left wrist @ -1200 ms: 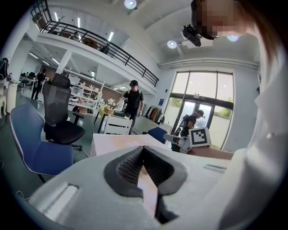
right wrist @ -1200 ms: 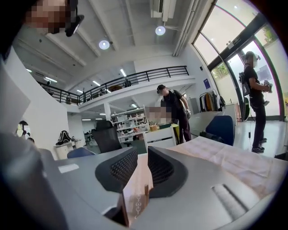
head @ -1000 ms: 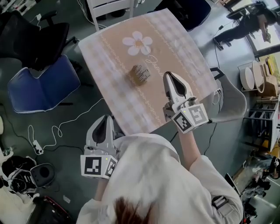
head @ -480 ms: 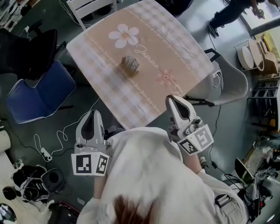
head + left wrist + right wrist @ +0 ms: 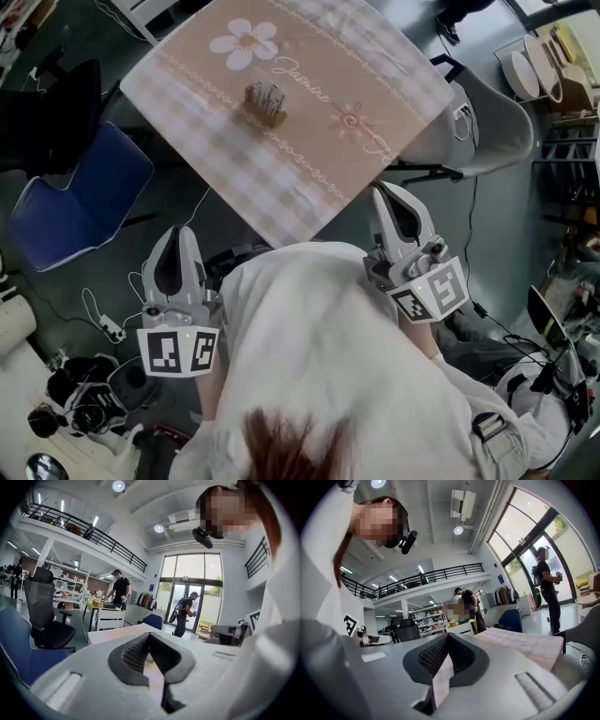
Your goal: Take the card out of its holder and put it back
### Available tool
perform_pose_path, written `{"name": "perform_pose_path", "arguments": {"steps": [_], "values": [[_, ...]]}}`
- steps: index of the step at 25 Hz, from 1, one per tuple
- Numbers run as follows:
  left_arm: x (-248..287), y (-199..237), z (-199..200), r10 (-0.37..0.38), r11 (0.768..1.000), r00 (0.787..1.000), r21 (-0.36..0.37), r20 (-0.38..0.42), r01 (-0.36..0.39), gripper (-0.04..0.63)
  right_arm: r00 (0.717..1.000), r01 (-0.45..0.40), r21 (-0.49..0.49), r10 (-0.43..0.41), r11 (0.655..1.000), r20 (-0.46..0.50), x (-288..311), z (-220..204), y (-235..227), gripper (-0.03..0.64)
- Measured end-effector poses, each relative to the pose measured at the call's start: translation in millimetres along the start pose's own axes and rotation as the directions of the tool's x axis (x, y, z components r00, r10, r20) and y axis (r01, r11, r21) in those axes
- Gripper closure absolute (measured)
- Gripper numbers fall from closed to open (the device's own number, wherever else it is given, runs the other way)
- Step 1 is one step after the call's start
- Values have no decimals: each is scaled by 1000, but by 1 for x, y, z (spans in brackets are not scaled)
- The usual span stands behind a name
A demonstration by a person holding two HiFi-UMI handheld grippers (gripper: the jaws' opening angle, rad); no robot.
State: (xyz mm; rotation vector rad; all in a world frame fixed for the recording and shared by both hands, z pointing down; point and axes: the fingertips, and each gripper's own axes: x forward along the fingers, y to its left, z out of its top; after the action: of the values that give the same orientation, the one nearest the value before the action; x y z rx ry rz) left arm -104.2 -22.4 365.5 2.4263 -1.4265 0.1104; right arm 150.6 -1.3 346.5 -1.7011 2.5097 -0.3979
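The card holder [image 5: 264,101], a small brown stand with cards upright in it, stands near the middle of the beige flower-print table [image 5: 309,141]. Both grippers are held close to the person's body, off the table's near corner. My left gripper [image 5: 175,246] hangs over the floor at the left, its jaws shut and empty, as the left gripper view [image 5: 149,641] also shows. My right gripper [image 5: 390,194] sits just past the table's near right edge, jaws shut with nothing between them [image 5: 447,644]. The table edge [image 5: 525,644] lies ahead of it, to the right.
A blue chair [image 5: 66,202] and a black chair [image 5: 42,112] stand left of the table, and a grey chair [image 5: 487,122] to its right. Cables [image 5: 103,319] and dark gear [image 5: 75,403] lie on the floor at lower left. People stand in the background [image 5: 121,590].
The person has stepped back from the table. Both grippers have drawn away with the body, and the right one has come off the tabletop to just past its edge.
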Motion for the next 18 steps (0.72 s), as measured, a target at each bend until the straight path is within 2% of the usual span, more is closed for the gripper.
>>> {"name": "perform_pose_path", "arguments": {"steps": [4, 10, 18], "values": [[-11, 3, 4, -77, 997, 997, 11, -2, 77, 595, 999, 53, -17, -53, 998, -3, -4, 4, 11, 618], [-34, 15, 18, -170, 984, 985, 59, -4, 170, 595, 998, 49, -22, -50, 999, -34, -1, 5, 53, 618], [-45, 22, 12, -253, 966, 967, 59, -16, 253, 595, 997, 69, -46, -71, 997, -32, -4, -3, 87, 618]]}}
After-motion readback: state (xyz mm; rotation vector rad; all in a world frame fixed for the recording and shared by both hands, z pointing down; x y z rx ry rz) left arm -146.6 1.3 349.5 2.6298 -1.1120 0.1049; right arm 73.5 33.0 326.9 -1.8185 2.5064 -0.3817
